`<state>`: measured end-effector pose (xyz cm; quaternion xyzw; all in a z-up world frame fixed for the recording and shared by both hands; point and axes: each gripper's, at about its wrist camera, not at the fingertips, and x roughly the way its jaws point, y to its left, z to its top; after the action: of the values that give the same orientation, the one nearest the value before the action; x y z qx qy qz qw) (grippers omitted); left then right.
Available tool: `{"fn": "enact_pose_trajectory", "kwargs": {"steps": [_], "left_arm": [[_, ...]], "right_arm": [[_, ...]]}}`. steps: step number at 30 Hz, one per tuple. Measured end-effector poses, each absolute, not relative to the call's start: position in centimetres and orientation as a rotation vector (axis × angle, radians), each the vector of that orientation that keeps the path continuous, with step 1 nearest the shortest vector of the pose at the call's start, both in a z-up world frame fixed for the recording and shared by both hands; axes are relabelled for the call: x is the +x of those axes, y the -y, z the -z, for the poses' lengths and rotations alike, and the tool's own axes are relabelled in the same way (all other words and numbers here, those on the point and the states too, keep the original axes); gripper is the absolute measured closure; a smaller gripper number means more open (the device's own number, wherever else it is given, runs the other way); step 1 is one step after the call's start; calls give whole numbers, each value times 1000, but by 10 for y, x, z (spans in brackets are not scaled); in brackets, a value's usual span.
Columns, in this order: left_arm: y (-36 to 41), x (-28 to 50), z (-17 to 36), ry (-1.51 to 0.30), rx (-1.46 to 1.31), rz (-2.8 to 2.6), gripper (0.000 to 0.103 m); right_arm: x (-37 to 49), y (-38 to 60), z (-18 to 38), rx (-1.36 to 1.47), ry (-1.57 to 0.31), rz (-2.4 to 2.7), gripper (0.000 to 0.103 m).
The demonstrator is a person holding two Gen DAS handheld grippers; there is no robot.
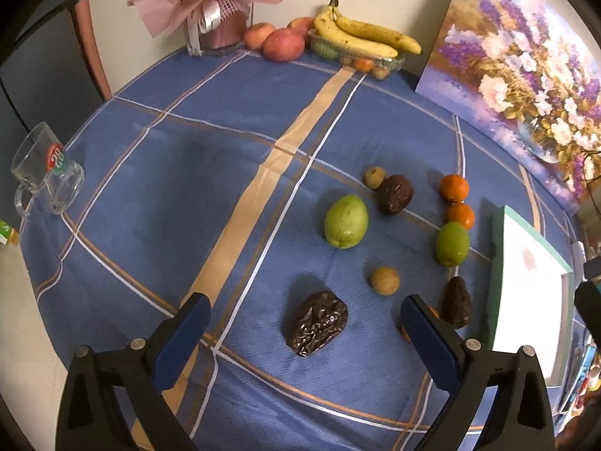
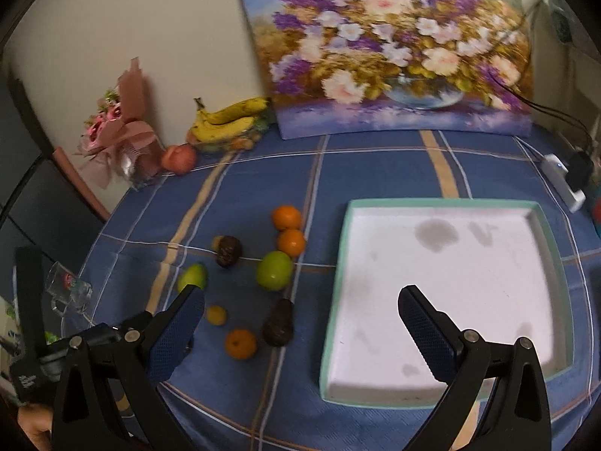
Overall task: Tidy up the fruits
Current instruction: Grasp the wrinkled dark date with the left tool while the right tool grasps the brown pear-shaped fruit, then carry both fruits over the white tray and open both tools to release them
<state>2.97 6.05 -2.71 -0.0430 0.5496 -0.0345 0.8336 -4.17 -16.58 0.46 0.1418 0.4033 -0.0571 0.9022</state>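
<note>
Loose fruits lie on the blue checked tablecloth. In the left wrist view a wrinkled dark date (image 1: pixel 317 322) lies between the fingers of my open left gripper (image 1: pixel 304 312). Beyond it are a small brown longan (image 1: pixel 384 280), a green pear (image 1: pixel 346 221), a green apple (image 1: pixel 452 243), two tangerines (image 1: pixel 455 199), a second date (image 1: pixel 394 193) and a dark avocado (image 1: pixel 456 301). My right gripper (image 2: pixel 300 306) is open and empty, over the near left part of the white tray (image 2: pixel 443 289). The avocado (image 2: pixel 278 323), a tangerine (image 2: pixel 240 343) and the green apple (image 2: pixel 274 270) lie left of the tray.
Bananas (image 1: pixel 360 37) on a clear fruit box and red apples (image 1: pixel 283 43) sit at the table's back by a pink bouquet (image 1: pixel 203 3). A flower painting (image 2: pixel 390 45) leans on the wall. A glass mug (image 1: pixel 47 169) stands at the left edge. A white power strip (image 2: pixel 563 180) lies at the right.
</note>
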Motion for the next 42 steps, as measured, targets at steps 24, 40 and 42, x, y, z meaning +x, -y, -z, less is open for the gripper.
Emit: {"fn": "enact_pose_trajectory", "kwargs": {"steps": [24, 40, 42], "left_arm": [[-53, 55, 98, -1422, -134, 83, 40], [-48, 56, 80, -1334, -132, 105, 63], [-46, 55, 72, -1307, -133, 113, 63]], "right_arm": [[18, 134, 96, 244, -1177, 34, 64], [16, 133, 87, 228, -1139, 29, 68], [13, 136, 79, 237, -1122, 41, 68]]}}
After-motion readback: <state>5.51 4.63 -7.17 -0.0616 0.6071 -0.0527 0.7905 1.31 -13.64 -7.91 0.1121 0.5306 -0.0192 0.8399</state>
